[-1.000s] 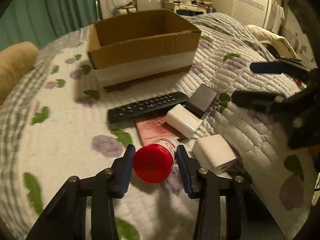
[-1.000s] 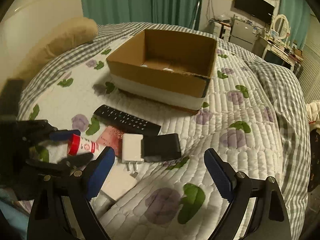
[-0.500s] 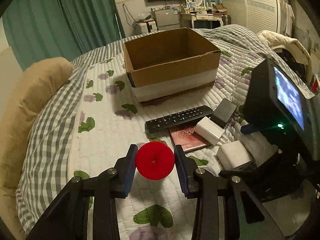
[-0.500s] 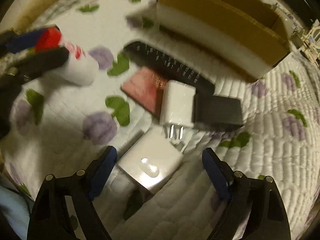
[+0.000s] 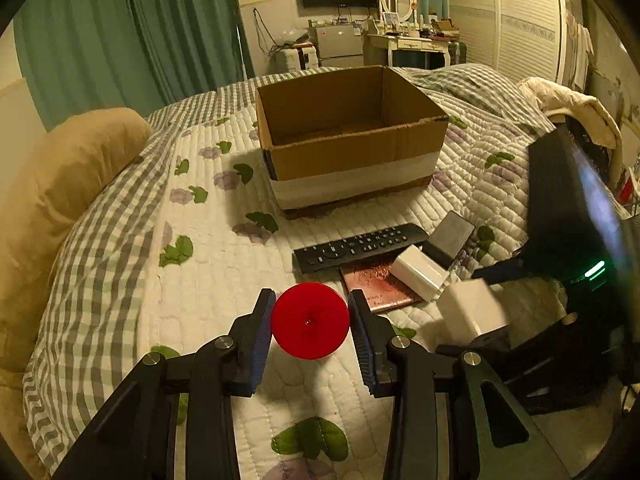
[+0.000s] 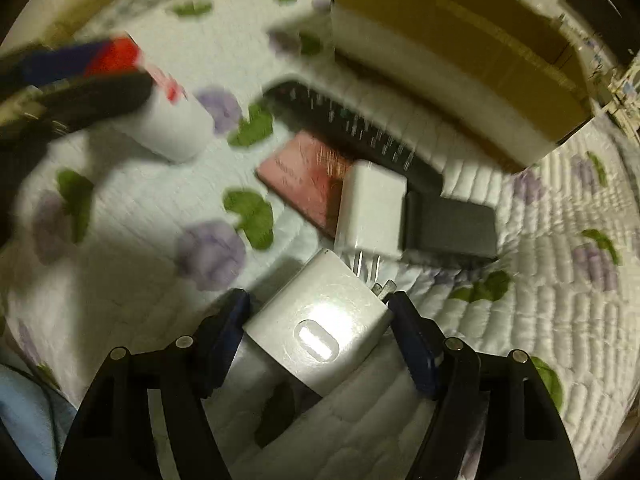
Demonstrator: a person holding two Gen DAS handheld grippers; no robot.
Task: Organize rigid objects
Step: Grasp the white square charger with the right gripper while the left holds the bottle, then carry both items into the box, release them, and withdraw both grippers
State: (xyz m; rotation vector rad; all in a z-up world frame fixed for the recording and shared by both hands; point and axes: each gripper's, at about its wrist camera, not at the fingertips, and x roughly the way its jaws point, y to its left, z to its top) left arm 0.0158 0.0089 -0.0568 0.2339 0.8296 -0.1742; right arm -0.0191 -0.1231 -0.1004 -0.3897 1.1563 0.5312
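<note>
My left gripper (image 5: 311,322) is shut on a red-capped white bottle (image 5: 310,321) and holds it above the quilt; the bottle also shows in the right wrist view (image 6: 168,118). My right gripper (image 6: 320,330) has closed around a large white charger (image 6: 320,332), which touches both pads; the charger also shows in the left wrist view (image 5: 472,312). On the quilt lie a black remote (image 5: 360,246), a pink booklet (image 5: 378,286), a smaller white charger (image 5: 420,272) and a dark flat block (image 5: 452,236). An open cardboard box (image 5: 352,136) stands behind them.
A tan pillow (image 5: 52,200) lies at the left on the floral quilt (image 5: 200,280). The right gripper's body with its screen (image 5: 572,220) fills the right side of the left wrist view. Furniture and a television stand beyond the bed.
My left gripper lifted the bottle off the quilt and rose. My right gripper dropped toward the large white charger and closed from wide open onto it.
</note>
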